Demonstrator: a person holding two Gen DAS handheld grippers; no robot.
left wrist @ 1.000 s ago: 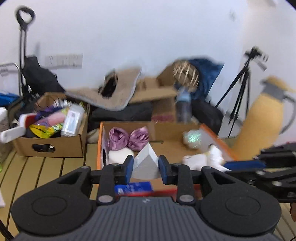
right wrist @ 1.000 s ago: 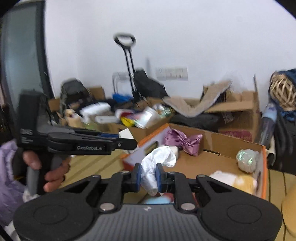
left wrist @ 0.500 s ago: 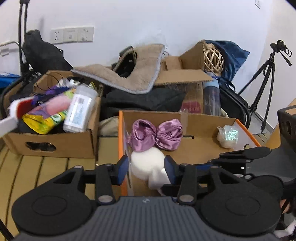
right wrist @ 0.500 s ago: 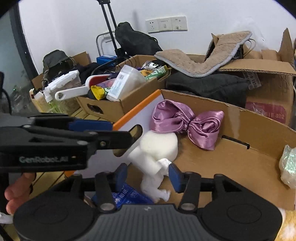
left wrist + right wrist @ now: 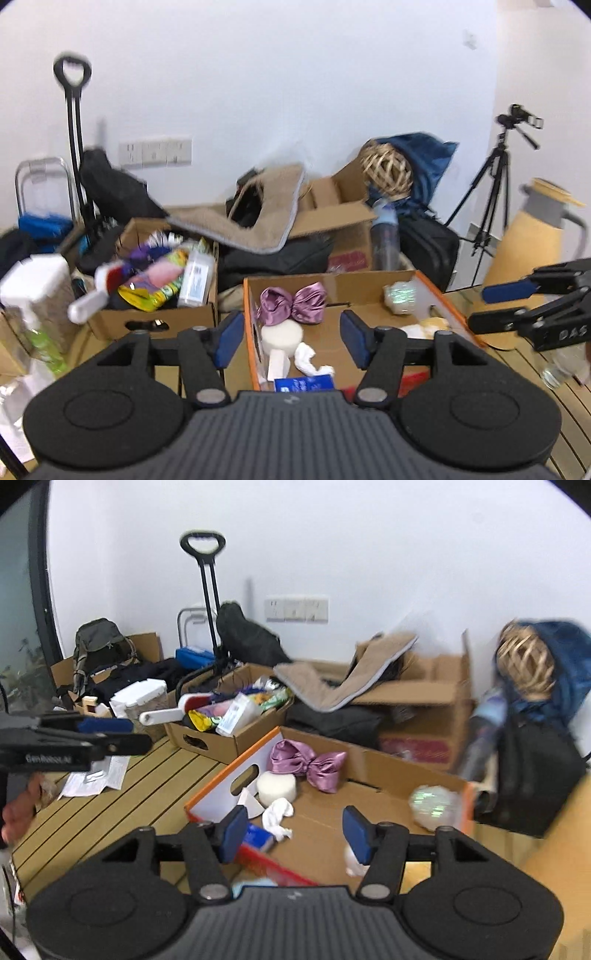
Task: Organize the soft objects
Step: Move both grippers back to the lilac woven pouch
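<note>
my left gripper (image 5: 288, 339) hangs above the near edge of the orange-rimmed cardboard box (image 5: 251, 332), jaws wide, just been opening, nothing pinched between them. inside the box, left to right in the left wrist view: purple satin bow (image 5: 291, 302) at 12 o'clock against the back wall, round white sponge (image 5: 281, 336) below it, white crumpled cloth (image 5: 308, 360) at about 5 o'clock from the sponge, shiny iridescent ball (image 5: 399, 295) at the far right corner. a blue packet (image 5: 304, 383) lies at 6 o'clock, near edge. my right gripper (image 5: 291, 830) is likewise wide, just been opening, empty; the cloth (image 5: 279, 818) lies loose on the box floor ahead of its left finger. a cluttered brown box (image 5: 229, 734) sits at 10 o'clock.
</note>
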